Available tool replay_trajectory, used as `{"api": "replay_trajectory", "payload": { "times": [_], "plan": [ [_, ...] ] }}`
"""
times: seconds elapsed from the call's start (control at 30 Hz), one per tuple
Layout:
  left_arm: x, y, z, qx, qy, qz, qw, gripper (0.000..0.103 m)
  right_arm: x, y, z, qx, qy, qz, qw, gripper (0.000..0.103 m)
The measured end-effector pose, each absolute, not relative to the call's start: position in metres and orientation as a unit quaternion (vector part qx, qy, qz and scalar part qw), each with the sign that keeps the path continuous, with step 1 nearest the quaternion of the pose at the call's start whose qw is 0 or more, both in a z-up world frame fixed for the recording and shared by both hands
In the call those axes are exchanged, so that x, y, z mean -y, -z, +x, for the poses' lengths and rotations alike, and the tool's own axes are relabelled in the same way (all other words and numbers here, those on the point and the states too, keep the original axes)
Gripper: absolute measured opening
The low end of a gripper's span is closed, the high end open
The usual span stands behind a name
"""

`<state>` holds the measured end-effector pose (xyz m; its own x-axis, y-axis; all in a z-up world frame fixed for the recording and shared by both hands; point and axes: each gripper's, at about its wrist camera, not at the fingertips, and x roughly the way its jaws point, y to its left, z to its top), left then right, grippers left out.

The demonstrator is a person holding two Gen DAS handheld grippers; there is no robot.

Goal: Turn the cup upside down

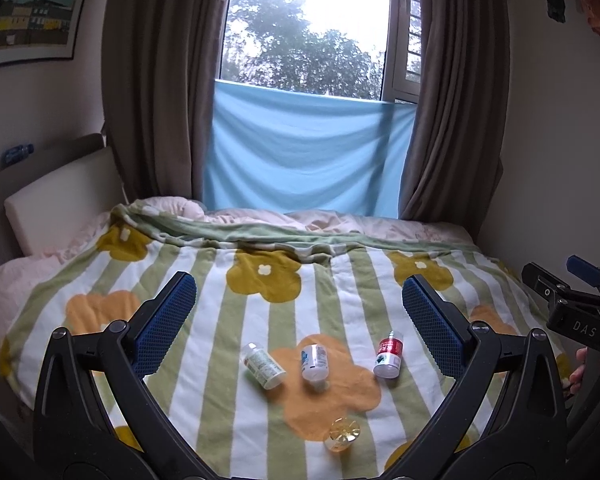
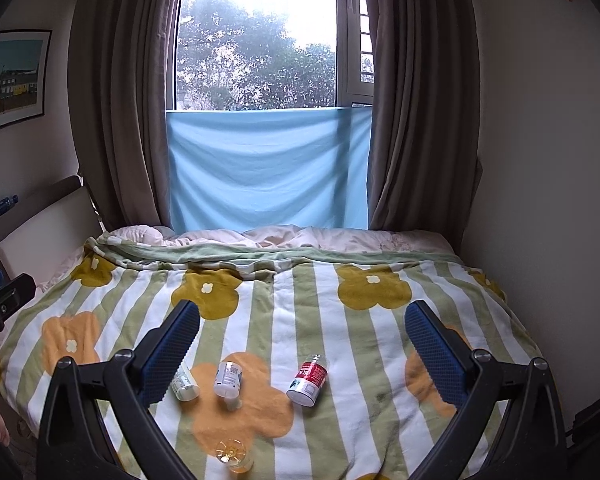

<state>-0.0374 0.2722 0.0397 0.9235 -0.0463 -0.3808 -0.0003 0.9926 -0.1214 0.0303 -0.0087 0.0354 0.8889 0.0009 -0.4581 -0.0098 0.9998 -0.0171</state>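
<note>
Cup (image 1: 343,434): small, clear, yellow-tinted plastic, ribbed base facing up toward me; lay on the blanket (image 1: 228,320), nearest object to both cameras.
Bearing: low and centred under my left gripper (image 1: 298,320); low and left of my right gripper (image 2: 302,344), so left looked nearer.
Axis: could not tell.
Jaws: both spread wide, holding nothing.
Bottles (image 1: 312,362): three, smooth plastic, just beyond the cup.

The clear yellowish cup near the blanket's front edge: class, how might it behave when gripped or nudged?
The cup looks like thin, clear plastic, so probably light and apt to flex or slip between pads. It sits on a soft, plush blanket, so a nudge may tip it. Its round shape suggests it would roll once on its side.
</note>
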Motion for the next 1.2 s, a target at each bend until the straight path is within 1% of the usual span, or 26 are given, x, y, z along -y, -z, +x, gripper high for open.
{"api": "replay_trajectory", "payload": {
  "times": [0.8, 1.2],
  "plan": [
    [-0.274, -0.038, -0.026, -0.202, 0.014, -0.064, 0.977, 0.103, 0.008, -0.037, 0.033, -0.233, -0.002, -0.01, 0.972, 0.102],
    [-0.26, -0.037, -0.031, -0.166, -0.004, -0.029, 0.986, 0.103, 0.01, -0.036, 0.035, -0.235, -0.003, -0.011, 0.972, 0.102]
  ]
}}
